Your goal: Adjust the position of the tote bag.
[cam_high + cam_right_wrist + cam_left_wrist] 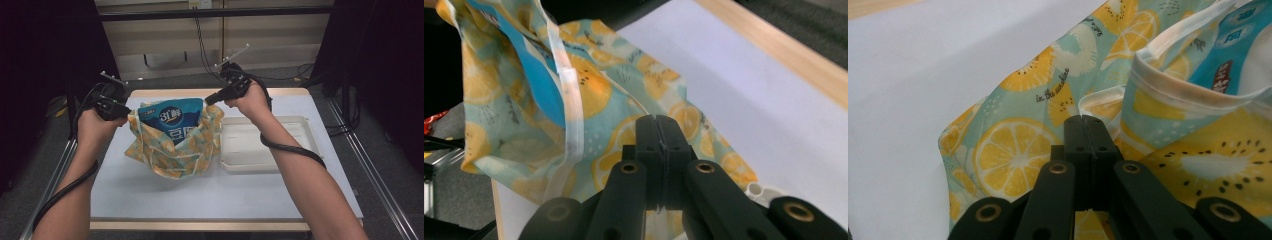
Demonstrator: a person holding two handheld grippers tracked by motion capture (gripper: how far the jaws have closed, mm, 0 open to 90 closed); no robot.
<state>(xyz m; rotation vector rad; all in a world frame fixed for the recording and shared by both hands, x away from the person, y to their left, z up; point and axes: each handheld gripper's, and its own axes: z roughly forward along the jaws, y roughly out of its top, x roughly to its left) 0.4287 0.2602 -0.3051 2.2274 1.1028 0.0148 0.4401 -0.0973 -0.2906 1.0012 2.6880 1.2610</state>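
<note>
Now fruit-print bag [172,145] w/ blue pouch [172,117] betw. both tongs [120,111] [211,98], each clamped on its rim.

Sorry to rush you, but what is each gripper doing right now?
Left gripper: shut on the fruit-print bag, pinching the fabric at its rim.
Right gripper: shut on the same bag, at its opposite rim.
</note>
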